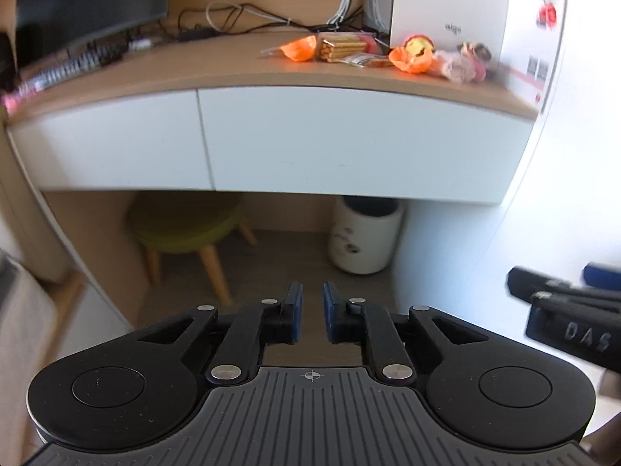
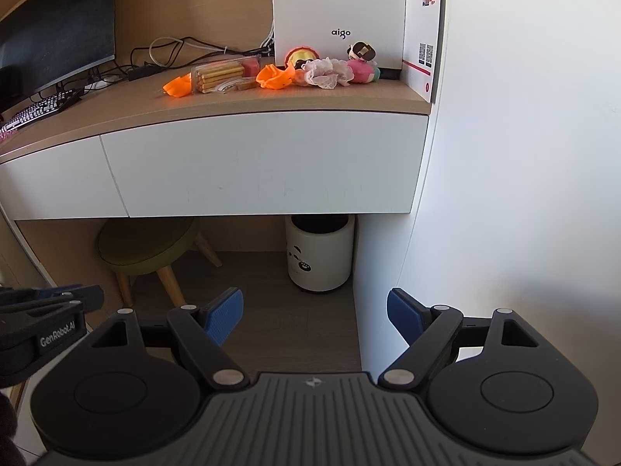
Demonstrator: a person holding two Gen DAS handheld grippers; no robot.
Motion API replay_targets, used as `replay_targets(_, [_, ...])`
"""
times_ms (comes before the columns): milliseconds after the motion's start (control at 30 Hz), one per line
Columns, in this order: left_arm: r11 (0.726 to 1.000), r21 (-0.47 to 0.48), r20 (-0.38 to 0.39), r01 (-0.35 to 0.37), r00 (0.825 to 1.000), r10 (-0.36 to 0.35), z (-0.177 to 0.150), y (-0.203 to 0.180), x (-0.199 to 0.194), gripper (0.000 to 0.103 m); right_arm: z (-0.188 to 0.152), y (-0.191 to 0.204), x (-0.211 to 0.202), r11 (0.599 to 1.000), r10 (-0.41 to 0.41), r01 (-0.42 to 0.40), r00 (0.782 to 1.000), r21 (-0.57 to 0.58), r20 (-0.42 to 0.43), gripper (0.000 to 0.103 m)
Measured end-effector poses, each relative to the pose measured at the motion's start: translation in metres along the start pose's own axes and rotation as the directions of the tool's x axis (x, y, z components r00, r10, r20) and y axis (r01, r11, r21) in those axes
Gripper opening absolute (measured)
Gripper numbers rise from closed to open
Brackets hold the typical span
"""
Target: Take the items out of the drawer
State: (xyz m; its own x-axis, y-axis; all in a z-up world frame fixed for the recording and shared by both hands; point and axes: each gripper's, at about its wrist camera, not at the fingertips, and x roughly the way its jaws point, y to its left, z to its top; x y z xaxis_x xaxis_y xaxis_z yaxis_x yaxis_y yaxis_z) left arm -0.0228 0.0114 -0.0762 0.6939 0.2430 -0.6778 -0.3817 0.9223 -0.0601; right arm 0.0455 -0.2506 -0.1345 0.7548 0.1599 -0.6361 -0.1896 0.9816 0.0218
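Both tilt down before the closed white flat-fronted drawer: left gripper pinched together, empty; right gripper spread apart, empty.

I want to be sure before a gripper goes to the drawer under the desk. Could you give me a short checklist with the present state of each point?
1. Right drawer front closed, not yet pulled: ok.
2. Handle on that front: cannot tell, none shows.
3. Left gripper empty, jaws nearly together: ok as free, not ok for gripping.
4. Right gripper open and empty: ok.
5. Space in front of the drawer free; stool and white bin stand below it: ok.
6. Room on the desktop left of the orange toys: ok.
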Motion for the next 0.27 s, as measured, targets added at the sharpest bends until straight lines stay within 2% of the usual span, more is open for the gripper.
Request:
replay_targets(67, [1.000, -0.017, 0.021, -0.006, 1.000, 0.006, 0.002, -0.003, 0.002, 0.013, 0.002, -0.002, 0.001, 1.000, -0.001, 0.001, 1.000, 0.003, 0.002, 0.082])
replay_targets(133, [0.997, 0.041, 0.070, -0.059, 0.996, 0.056, 0.005, -0.013, 0.003, 0.013, 0.006, -0.004, 0.003, 1.000, -0.009, 0.009, 1.000, 0.002, 0.001, 0.082])
replay_targets(200, [0.997, 0.067, 0.082, -0.030, 0.996, 0.025, 0.012, -0.014, 0.007, 0.014, 0.011, -0.007, 0.005, 1.000, -0.021, 0.021, 1.000, 0.002, 0.000, 0.082])
replay_targets(267, [0.999, 0.049, 0.051, 0.011, 0.999, -0.014, 0.023, -0.008, 0.013, 0.015, 0.019, -0.009, 0.007, 1.000, -0.030, 0.030, 1.000, 0.003, -0.001, 0.082])
